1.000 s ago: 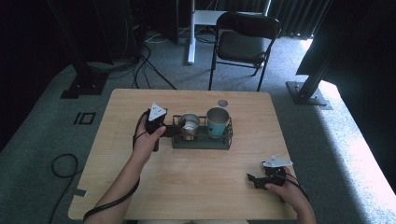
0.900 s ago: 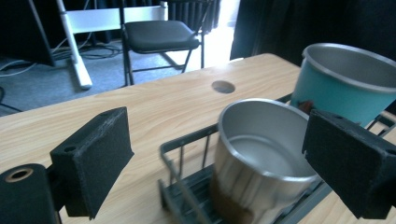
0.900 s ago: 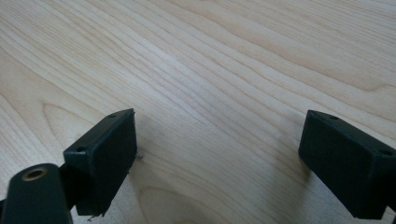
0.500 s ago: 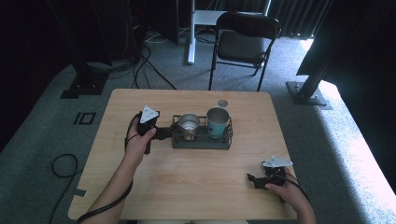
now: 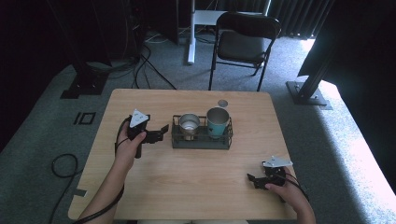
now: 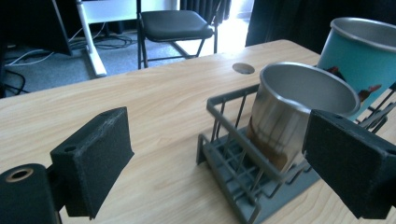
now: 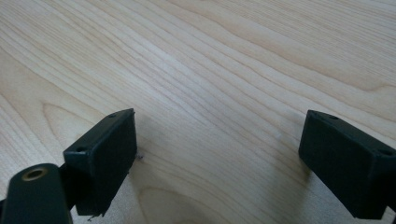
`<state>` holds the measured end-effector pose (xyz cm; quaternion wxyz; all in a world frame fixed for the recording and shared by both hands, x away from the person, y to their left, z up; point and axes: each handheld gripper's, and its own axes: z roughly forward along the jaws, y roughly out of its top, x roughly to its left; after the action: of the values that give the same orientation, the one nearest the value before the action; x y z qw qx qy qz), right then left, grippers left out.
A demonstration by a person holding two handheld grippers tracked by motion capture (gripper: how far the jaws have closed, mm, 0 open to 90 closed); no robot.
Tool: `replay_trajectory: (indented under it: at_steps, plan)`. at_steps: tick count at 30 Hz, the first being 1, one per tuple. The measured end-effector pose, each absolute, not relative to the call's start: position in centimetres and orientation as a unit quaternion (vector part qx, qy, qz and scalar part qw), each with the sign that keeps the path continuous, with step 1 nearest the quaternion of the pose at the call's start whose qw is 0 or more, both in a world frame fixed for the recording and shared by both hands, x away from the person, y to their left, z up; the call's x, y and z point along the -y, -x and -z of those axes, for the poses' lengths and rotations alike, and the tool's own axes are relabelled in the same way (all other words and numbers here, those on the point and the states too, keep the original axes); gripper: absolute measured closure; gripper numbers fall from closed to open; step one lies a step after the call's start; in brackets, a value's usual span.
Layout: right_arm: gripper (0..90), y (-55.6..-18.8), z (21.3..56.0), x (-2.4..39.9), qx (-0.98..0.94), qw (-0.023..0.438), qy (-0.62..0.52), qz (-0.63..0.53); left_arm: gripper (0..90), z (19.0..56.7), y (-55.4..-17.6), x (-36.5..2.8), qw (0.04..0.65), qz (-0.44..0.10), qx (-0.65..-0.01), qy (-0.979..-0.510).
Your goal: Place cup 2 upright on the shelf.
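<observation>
While our left gripper (image 5: 159,136) hovers with its jaws spread wide and holding nothing, it points at the left end of the grey wire rack (image 5: 201,141), just beside it without touching. Through the left gripper view, the rack's near corner (image 6: 233,154) lies between the two black pads (image 6: 95,156), and the steel cup (image 6: 299,114) stands inside it, tilted slightly against the wires. A teal cup (image 5: 218,122) stands in the rack's right half, close to the steel one (image 5: 189,126). Behind the rack, a round grommet hole (image 5: 222,102) sits near the table's far edge. Our right gripper (image 5: 254,179) rests low at the near right of the wooden table (image 5: 196,182), well apart from the rack, jaws also spread and empty, with bare wood grain (image 7: 215,93) between them. Our left forearm reaches up from the near edge, the hand (image 5: 128,142) wrapped around the handle; our right hand (image 5: 282,186) grips its tool near the table's corner. A black folding chair (image 5: 245,44) stands beyond the table on grey carpet.
</observation>
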<state>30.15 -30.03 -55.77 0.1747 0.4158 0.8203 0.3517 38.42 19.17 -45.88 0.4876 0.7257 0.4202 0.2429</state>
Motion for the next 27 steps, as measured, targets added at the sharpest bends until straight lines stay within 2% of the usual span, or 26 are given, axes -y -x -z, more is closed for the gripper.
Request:
replay_trajectory:
  at_steps: [15,27]
  plan:
    - [10.9,-30.1,55.8,30.0,-0.82,0.175,-0.416,-0.352,8.9,47.6,-36.4,-22.1,0.474,-0.244,-0.441,-0.722]
    - [10.9,-30.1,55.8,30.0,-0.82,0.175,-0.416,-0.352,8.9,50.3,-34.3,-25.5,0.454,-0.235,-0.48,-0.713]
